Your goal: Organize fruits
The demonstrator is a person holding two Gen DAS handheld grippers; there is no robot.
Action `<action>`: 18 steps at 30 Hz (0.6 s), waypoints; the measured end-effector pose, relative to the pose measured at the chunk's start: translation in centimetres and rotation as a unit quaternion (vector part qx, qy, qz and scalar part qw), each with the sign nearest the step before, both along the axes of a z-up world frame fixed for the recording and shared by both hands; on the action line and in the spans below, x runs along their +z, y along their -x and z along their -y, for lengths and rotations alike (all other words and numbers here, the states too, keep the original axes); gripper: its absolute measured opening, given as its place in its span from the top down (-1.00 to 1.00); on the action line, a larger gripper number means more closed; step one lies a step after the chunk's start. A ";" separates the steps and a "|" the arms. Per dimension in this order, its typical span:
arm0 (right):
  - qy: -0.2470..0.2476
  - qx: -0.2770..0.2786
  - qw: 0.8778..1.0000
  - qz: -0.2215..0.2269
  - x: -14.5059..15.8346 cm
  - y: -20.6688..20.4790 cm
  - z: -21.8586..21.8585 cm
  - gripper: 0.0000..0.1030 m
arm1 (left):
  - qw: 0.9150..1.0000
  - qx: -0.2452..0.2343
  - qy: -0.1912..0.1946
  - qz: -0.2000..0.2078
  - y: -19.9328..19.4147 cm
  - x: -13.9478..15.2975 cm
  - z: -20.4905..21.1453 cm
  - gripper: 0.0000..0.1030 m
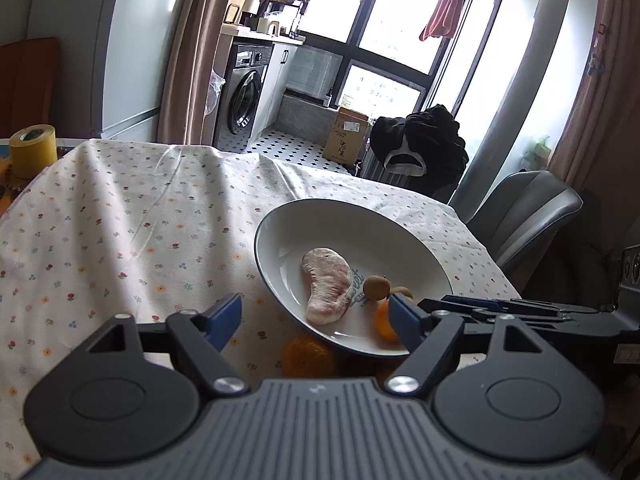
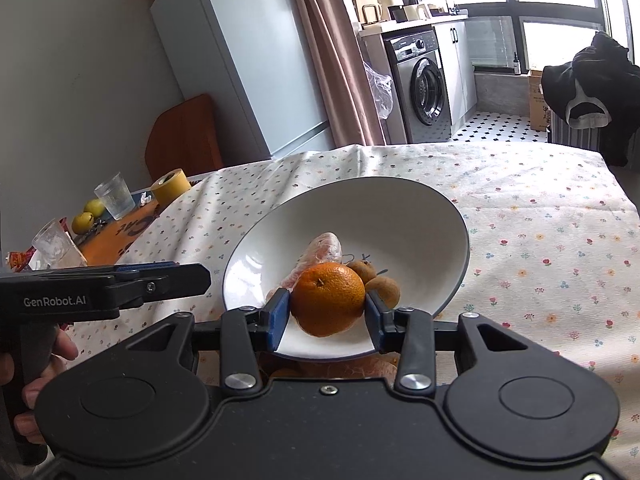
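Black "GenRobot.AI" left tool (image 2: 188,276) gapes empty; right tool (image 2: 326,312) clamps orange (image 2: 327,298).

I can read "GenRobot.AI" in pale letters on the black body of the left gripper (image 2: 120,282), seen from the right wrist view. Dark script is printed on the inside of the white bowl (image 1: 276,216); from the left wrist it looks like "sweet", though fruit covers part of it. The cardboard box (image 1: 346,134) on the floor carries dark characters and a white label, too small to read.
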State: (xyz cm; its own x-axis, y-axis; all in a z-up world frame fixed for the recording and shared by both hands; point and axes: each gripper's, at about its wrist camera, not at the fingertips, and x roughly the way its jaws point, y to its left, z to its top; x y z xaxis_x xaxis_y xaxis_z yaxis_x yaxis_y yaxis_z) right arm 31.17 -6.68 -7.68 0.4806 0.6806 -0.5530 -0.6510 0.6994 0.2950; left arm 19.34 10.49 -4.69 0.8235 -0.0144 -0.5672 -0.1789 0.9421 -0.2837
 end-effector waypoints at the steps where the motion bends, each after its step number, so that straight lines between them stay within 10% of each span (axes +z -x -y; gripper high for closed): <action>1: 0.000 -0.002 1.000 0.002 0.0 0.1 0.1 0.16 | 1.000 0.000 0.003 0.001 0.2 0.0 0.0 -0.62; 18: -0.014 -0.011 1.000 0.015 1.2 3.4 2.6 -0.10 | 1.000 0.020 0.000 0.020 3.9 0.6 1.1 -0.95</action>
